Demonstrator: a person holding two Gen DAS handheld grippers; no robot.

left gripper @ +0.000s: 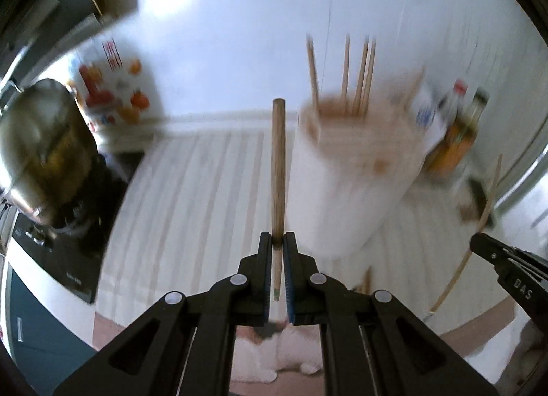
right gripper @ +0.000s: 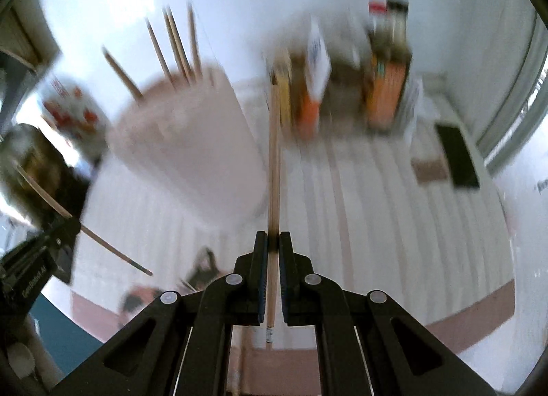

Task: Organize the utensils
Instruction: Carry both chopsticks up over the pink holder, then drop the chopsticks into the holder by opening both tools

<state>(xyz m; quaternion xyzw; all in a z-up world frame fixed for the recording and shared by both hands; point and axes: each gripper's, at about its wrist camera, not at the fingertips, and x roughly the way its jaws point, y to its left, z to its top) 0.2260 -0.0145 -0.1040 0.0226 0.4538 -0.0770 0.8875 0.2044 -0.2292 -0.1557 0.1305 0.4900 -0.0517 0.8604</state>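
My left gripper (left gripper: 278,238) is shut on a darker wooden chopstick (left gripper: 278,163) that points up and away, just left of a white utensil holder (left gripper: 346,183) with several chopsticks standing in it. My right gripper (right gripper: 273,238) is shut on a pale wooden chopstick (right gripper: 274,156), held to the right of the same holder (right gripper: 185,149). The right gripper (left gripper: 479,242) shows at the right edge of the left wrist view with its chopstick (left gripper: 479,218). The left gripper (right gripper: 68,225) shows at the left edge of the right wrist view. Both views are blurred by motion.
A white striped mat (left gripper: 212,197) covers the counter. A steel pot (left gripper: 41,156) sits on a stove at left, with a printed white canister (left gripper: 116,88) behind it. Sauce bottles (right gripper: 387,81) stand at the back right, near a black flat object (right gripper: 459,156).
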